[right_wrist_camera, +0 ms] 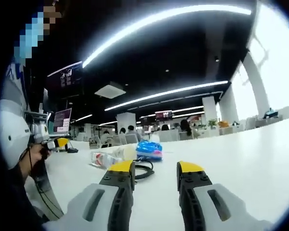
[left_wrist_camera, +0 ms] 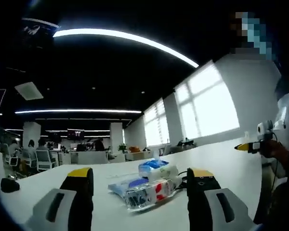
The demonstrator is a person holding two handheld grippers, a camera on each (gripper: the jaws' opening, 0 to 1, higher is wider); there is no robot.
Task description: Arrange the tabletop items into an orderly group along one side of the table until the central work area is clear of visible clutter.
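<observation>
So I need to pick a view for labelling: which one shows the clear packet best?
The left gripper view: the clear packet lies close, between the tool's jaws, its red and blue contents visible. In the right gripper view it is smaller, left of the blue pack.

black cable (right_wrist_camera: 143,172) partly behind jaw; packet (left_wrist_camera: 143,191) print blurred

no legible text, labels too blurred
</observation>
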